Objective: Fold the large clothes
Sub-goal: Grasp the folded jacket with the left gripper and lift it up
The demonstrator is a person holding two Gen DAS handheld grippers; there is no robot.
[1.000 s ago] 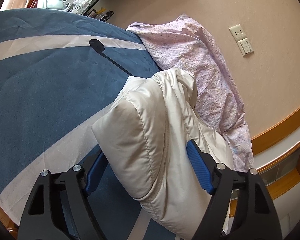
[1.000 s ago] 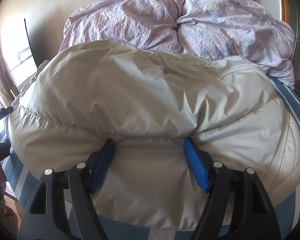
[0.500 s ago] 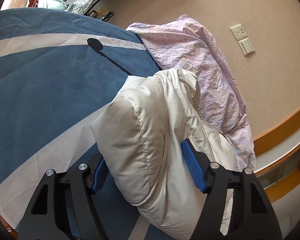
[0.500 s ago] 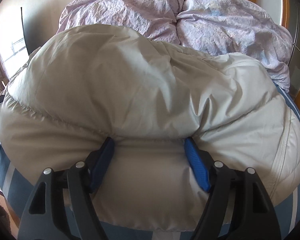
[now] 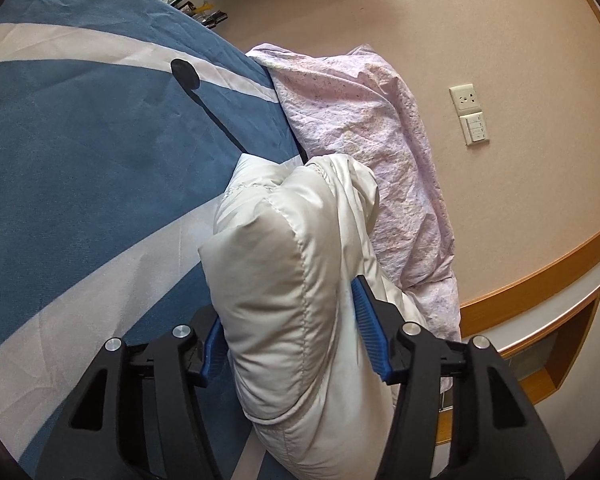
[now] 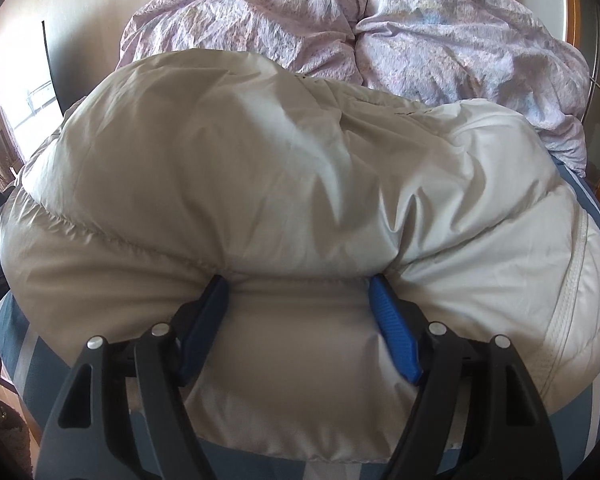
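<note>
Between both grippers' ribbed blue fingers [image 5: 366, 330] bulges the puffy, quilted cream jacket [image 6: 300, 184]; left closing, right clamped.

A cream puffer jacket [image 5: 284, 280] is seen on a blue bedspread [image 5: 80, 152] crossed by white stripes; a lilac, finely speckled duvet [image 6: 380, 28] is bunched at the far side.

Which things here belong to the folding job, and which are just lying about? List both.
Job: cream puffer jacket, left gripper, right gripper, both with fingers pressing the jacket.
Lying about: lilac duvet, blue striped bedspread, wall socket.
</note>
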